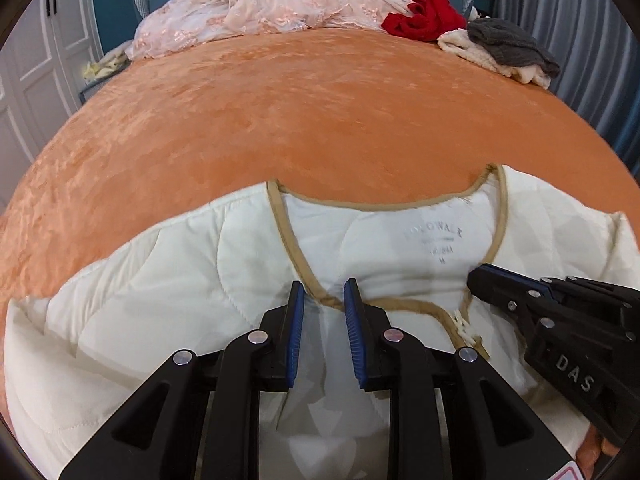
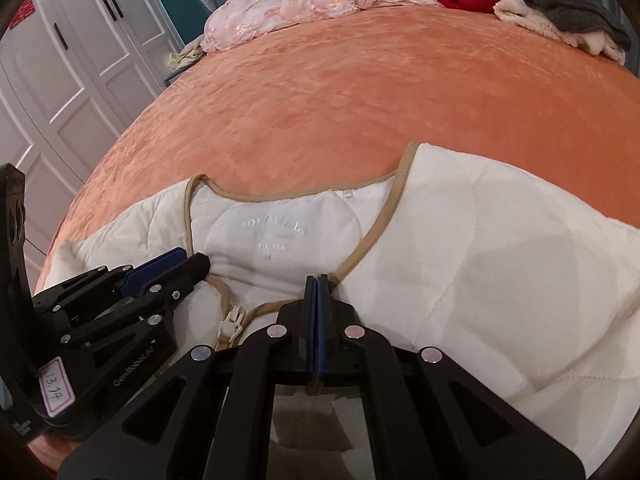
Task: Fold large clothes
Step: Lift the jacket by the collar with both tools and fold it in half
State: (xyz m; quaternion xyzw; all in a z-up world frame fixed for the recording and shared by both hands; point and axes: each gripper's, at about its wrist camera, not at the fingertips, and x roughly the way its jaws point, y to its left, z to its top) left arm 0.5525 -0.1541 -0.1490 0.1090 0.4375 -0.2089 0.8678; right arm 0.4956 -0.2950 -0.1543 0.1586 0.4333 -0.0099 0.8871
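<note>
Bed (image 1: 304,120): orange cover, middle bare.
Jacket (image 1: 140,320): cream, quilted, flat at near edge, collar toward headboard.
Left gripper (image 1: 323,300): spread, straddling tan trim.
Right gripper (image 2: 317,286): pressed together over neckline trim.

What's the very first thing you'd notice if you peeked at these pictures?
The big orange velvety bedspread fills almost everything. On its near edge lies a cream quilted jacket with tan trim, spread flat with its neckline open, and two black grippers with blue pads sit over it: the left gripper slightly open, the right gripper shut. At the far end are a pink lace garment and a bright red cloth.
</note>
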